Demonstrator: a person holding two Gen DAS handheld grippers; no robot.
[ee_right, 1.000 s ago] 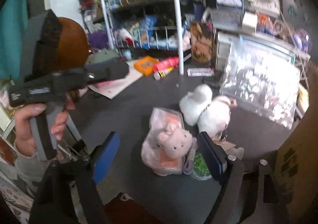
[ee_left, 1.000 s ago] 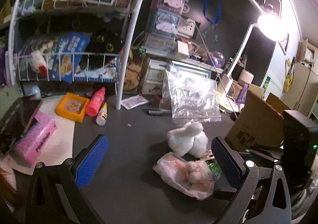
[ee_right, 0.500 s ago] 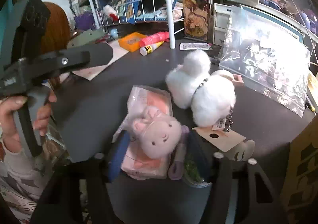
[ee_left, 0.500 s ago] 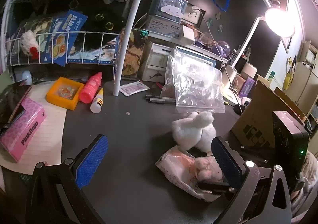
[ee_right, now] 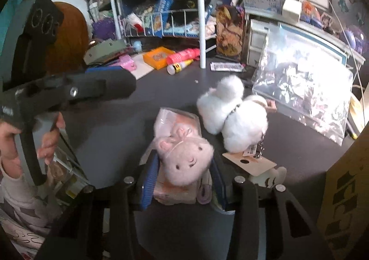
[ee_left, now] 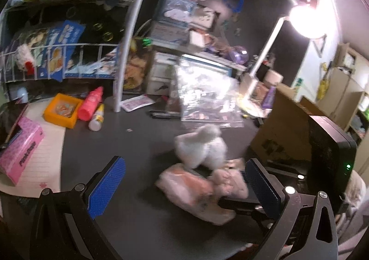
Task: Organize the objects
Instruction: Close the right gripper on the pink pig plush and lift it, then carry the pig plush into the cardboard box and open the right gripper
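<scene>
Since the earlier frame the right gripper (ee_right: 184, 181) has dropped over the pink plush (ee_right: 184, 158), mid-desk (ee_right: 110, 126) by the white plush (ee_right: 230, 117); jaws closing, pads at its sides. Left gripper (ee_left: 184, 188) open, empty. Squeeze the head squarely, avoid the bag (ee_right: 177, 121) beneath.

— Where is the light coming from?
— A glaring white desk lamp (ee_left: 304, 21) blows out the upper right and flares off the crinkled clear plastic bag (ee_right: 306, 87).
— And sharpness?
— Left wrist view smeared by motion blur; fisheye edges bend and darken.
</scene>
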